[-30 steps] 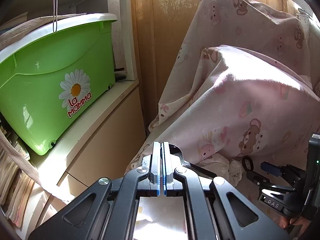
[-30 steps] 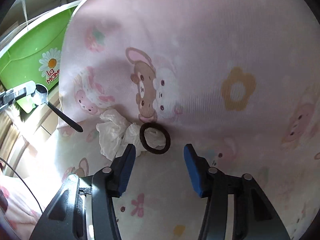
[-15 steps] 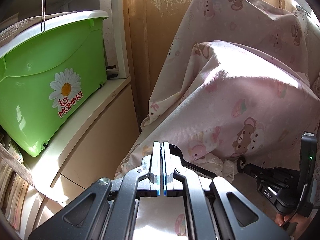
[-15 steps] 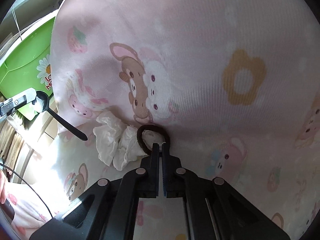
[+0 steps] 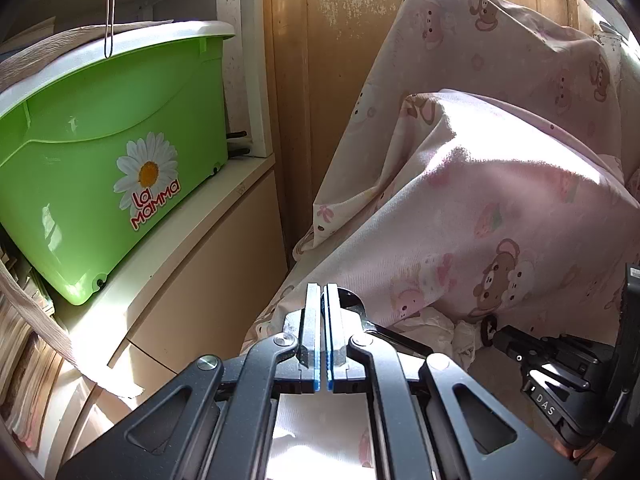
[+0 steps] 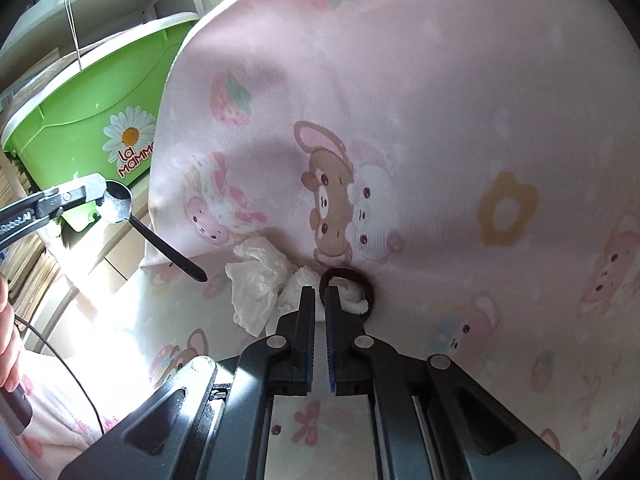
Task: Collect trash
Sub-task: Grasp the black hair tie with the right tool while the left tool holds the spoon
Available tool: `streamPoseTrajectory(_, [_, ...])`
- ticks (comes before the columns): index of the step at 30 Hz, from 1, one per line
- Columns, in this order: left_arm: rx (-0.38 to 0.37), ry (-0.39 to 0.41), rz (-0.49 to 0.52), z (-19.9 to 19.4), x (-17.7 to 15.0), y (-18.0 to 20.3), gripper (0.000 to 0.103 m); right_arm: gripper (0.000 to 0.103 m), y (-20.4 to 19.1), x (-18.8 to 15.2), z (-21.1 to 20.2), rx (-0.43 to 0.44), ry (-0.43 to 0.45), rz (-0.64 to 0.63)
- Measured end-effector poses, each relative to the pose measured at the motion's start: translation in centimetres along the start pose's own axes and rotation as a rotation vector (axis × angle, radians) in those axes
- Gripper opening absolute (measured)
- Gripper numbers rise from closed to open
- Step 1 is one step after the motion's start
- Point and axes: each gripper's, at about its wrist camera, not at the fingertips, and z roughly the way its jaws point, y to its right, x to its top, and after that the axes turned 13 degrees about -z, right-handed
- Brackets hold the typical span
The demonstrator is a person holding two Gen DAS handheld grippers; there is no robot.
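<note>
A dark brown hair tie (image 6: pixel 362 278) lies at the foot of a pink pillow, touching a crumpled white tissue (image 6: pixel 260 280). My right gripper (image 6: pixel 319 294) is shut on the near left part of the hair tie. The left wrist view shows the same grip from the side: right gripper (image 5: pixel 498 334), hair tie (image 5: pixel 486 328), tissue (image 5: pixel 436 322). My left gripper (image 5: pixel 323 292) is shut on the bowl of a black plastic spoon (image 6: pixel 160 242), whose handle slants down toward the tissue. Only the spoon's (image 5: pixel 400 338) handle shows past the left fingers.
The big pink cartoon-print pillow (image 6: pixel 400 120) stands right behind the trash, on a matching sheet (image 6: pixel 140 320). A green tub (image 5: pixel 100 152) with a daisy label sits on a beige shelf (image 5: pixel 180 260) to the left. A person's hand (image 6: pixel 8 340) and a cable are at the left edge.
My right gripper went from open around the hair tie to shut on it. The left gripper stayed shut on the spoon and barely shifted.
</note>
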Motion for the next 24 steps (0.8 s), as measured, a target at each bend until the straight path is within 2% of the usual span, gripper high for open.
streamPoseTrajectory(3, [0.004,0.001,0.001,0.0,0.1,0.0,0.001,0.006,0.1,0.3,1.7,-0.012,-0.025,0.022])
streamPoseTrajectory(5, [0.003,-0.003,-0.006,0.2,0.3,-0.1,0.001,0.006,0.4,0.3,2.6,0.011,-0.035,0.039])
streamPoseTrajectory(9, [0.0,-0.008,-0.001,0.4,0.5,-0.1,0.001,0.01,0.1,0.5,3.8,0.005,-0.06,0.007])
streamPoseTrajectory(12, [0.015,0.032,0.041,-0.2,0.4,0.3,0.001,0.011,0.1,0.6,4.1,0.0,-0.062,0.004])
streamPoseTrajectory(13, [0.015,0.038,0.05,-0.3,0.4,0.5,0.001,0.016,0.1,0.5,4.0,0.005,-0.062,0.003])
streamPoseTrajectory(16, [0.007,0.027,0.054,-0.3,0.1,0.7,0.001,0.041,-0.3,0.4,3.7,0.004,-0.053,-0.021])
streamPoseTrajectory(17, [0.011,0.022,0.053,-0.2,0.0,0.7,0.001,0.041,-0.8,0.5,3.7,-0.025,-0.04,-0.036])
streamPoseTrajectory(18, [0.016,0.017,0.052,0.0,-0.1,0.7,0.001,0.04,-1.0,0.5,3.7,-0.049,-0.033,-0.05])
streamPoseTrajectory(19, [0.018,0.012,0.052,0.1,-0.2,0.7,0.001,0.03,-1.1,0.3,3.7,-0.051,-0.035,-0.053])
streamPoseTrajectory(20, [0.021,0.01,0.05,0.2,-0.2,0.7,0.001,0.01,-1.1,0.2,3.8,-0.042,-0.042,-0.047])
streamPoseTrajectory(21, [0.024,0.009,0.044,0.2,-0.2,0.6,0.001,0.005,-0.7,0.2,3.8,-0.038,-0.045,-0.033])
streamPoseTrajectory(24, [0.012,0.006,0.021,0.1,0.1,0.1,0.001,0.005,0.1,-0.3,2.5,-0.017,-0.019,0.014])
